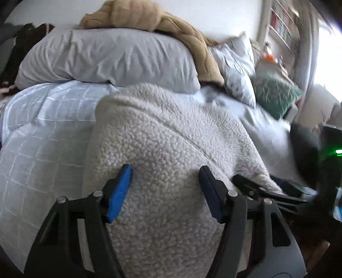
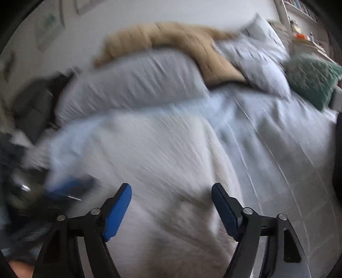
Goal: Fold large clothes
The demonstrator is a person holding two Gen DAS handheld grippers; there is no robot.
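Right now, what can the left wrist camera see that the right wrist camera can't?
Only the left wrist view shows the fleece's curly texture sharply, the other gripper poking in at right, and a green light.

Only the right wrist view shows framed pictures on the wall; it is blurry.

Both show open jaws over the white fleece, the grey pillow, the tan blanket, and the green cushion.

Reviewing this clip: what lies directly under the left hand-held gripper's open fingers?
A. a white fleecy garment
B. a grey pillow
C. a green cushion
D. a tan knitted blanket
A: the left hand-held gripper has its jaws spread above the white fleecy garment, which lies on the checked bedcover; nothing is gripped.
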